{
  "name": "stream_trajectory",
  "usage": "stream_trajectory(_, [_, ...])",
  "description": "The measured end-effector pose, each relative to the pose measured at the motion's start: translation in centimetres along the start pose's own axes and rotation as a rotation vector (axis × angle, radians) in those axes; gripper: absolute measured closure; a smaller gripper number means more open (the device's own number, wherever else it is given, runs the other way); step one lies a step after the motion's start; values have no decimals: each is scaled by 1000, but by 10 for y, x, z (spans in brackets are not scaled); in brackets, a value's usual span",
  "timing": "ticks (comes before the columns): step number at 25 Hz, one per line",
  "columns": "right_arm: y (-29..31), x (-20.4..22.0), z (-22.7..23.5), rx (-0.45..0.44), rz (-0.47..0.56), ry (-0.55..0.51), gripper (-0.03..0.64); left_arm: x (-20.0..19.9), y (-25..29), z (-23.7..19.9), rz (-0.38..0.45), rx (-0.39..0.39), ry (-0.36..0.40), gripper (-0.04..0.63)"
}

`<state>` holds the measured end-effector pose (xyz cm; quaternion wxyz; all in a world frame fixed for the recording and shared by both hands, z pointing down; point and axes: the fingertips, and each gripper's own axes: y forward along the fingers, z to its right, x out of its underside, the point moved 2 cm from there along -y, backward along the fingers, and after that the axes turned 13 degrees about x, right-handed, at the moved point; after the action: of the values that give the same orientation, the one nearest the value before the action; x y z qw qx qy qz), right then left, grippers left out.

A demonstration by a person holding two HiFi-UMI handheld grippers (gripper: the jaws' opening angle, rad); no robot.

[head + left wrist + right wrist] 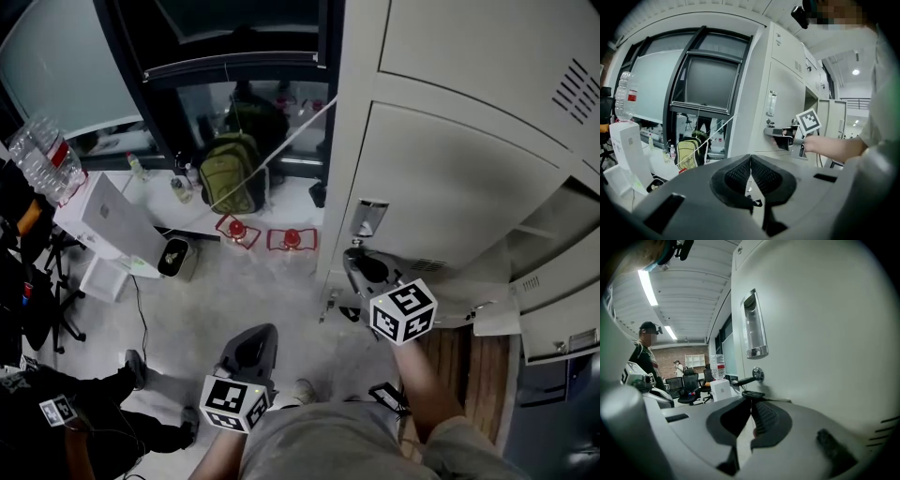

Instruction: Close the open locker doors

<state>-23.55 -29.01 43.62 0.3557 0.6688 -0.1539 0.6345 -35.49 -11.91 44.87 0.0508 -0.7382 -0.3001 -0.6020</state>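
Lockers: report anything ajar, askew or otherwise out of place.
One locker door at the far right hangs open, baring the shelf inside; the door beside the right gripper looks shut. A key sticks out of its lock.

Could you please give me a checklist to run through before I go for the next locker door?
1. Left tool jaws together, nothing held: ok.
2. Right tool jaws together, nothing between them: ok.
3. Closed door in front of the right tool sits flush, key in its lock: ok.
4. Open locker door further right stands open: not ok.
5. Right tool clear of the key: cannot tell.
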Motion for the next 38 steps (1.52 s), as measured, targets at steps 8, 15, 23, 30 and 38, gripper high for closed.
stream_trajectory(8, [-18, 12, 1, 15, -24, 7, 589, -1, 6, 6, -2, 39, 9, 580])
stream_trajectory(15, [-52, 17, 0, 52, -13, 38, 589, -3, 22, 21, 5, 114, 45, 580])
stream_trajectory(23, [-116, 17, -4, 115, 24, 83, 589, -1, 45, 56, -24, 250, 80, 580])
stream_trajectory(30, [-179, 29, 15, 224, 23, 90, 589, 3, 75, 112, -67, 412, 127, 580])
stream_trajectory(38, [-268, 54, 68, 319, 22, 140, 589, 6, 112, 186, -74, 476, 149, 580])
